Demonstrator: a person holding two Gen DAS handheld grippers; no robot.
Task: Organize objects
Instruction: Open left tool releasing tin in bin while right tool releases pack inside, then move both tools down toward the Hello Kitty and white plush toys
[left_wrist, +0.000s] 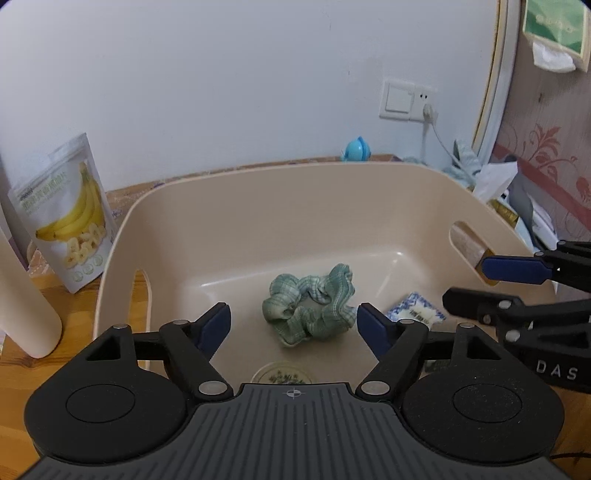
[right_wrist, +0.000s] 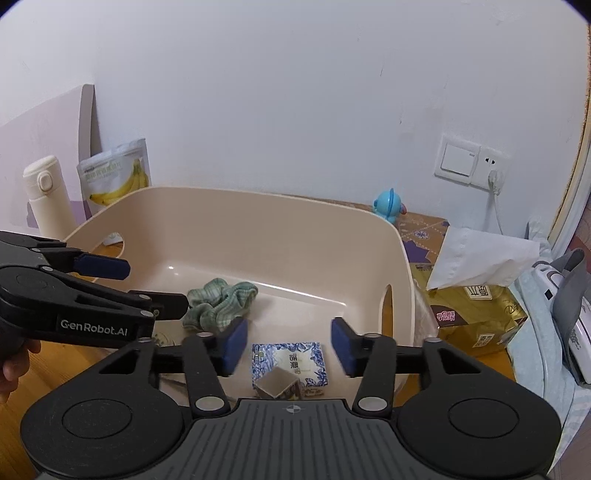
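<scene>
Nearest the left wrist camera, the left gripper (left_wrist: 293, 328), black with dark blue pads, hangs over the near edge of a beige plastic basket with cut-out handles (left_wrist: 258, 192). Its jaws are spread wide and grasp nothing. Between and just beyond the fingertips, a green checked fabric scrunchie (left_wrist: 310, 306) lies crumpled on the basket floor. A small round lidded dish with a leafy print (left_wrist: 282, 373) sits closer in, partly hidden by the gripper body.

The right gripper (right_wrist: 286, 341), seen from its own camera, is also released, jaws wide apart and empty. Below the gap between its pads lies a small blue and white patterned packet (right_wrist: 290, 363) on the basket floor, near the right-hand wall. The scrunchie lies to the packet's left, well apart from it.

The basket rests on a wooden table (left_wrist: 74, 310). Behind it on the left stand a banana chip pouch (left_wrist: 68, 214) and a cream flask (right_wrist: 48, 199). A gold tissue pack (right_wrist: 476, 306) sits to the right, and a small blue toy (right_wrist: 388, 206) stands by the white wall.
</scene>
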